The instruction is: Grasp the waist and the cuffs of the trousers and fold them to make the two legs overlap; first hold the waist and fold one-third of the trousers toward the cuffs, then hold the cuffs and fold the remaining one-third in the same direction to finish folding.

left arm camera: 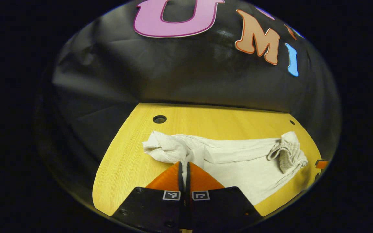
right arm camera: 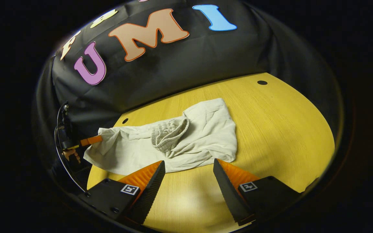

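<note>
While the left gripper [left arm camera: 184, 168] pinches the cuff end of the pale trousers [right arm camera: 202, 136] on the yellow table [right arm camera: 287, 129], the right gripper [right arm camera: 189, 170] hangs spread just short of the cloth, its ribbed waistband [right arm camera: 168, 132] bunched on top.

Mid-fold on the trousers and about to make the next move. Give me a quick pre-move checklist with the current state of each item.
1. Left gripper has cloth: ok. Its fingers are closed with a fold of the trousers pinched between them at the cuff end.
2. Right gripper ready: ok. Jaws wide open, hovering over bare table just short of the cloth, holding nothing.
3. Ribbed waistband folded over: ok. It lies on top of the legs, not at the far end.
4. Fold neat: not ok. The cloth is wrinkled and the waistband bunched.
5. Both legs caught in the left grip: cannot tell.
6. Table space for the fold: ok. Bare wood surrounds the trousers.
</note>
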A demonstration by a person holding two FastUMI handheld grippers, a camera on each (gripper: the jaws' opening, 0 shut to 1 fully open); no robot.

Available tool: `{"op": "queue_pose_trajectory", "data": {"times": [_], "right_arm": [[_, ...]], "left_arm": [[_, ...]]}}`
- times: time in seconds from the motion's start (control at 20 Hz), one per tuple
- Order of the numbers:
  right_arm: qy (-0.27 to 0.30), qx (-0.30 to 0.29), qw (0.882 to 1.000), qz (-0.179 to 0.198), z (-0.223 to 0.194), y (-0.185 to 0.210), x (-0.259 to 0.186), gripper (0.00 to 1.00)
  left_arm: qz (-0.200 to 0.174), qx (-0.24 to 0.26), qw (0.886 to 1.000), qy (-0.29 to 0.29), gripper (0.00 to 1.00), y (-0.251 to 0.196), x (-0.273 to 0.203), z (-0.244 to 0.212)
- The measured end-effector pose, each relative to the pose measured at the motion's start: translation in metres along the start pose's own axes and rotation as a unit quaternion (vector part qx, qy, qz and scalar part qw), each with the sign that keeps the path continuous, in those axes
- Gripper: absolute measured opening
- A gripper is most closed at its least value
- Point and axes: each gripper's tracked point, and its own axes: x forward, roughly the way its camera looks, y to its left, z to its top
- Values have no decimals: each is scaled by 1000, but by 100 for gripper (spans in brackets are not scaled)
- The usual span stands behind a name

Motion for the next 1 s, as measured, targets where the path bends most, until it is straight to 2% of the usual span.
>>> {"op": "queue_pose_trajectory", "data": {"times": [0.65,1.0], "right_arm": [[-4,14,1000,23,11,-61,-26,97],[-3,21,1000,22,12,-101,-43,96]], "left_arm": [[-89,22,994,-52,0,-190,-23,74],[-140,51,987,-59,0,-297,-11,88]]}}
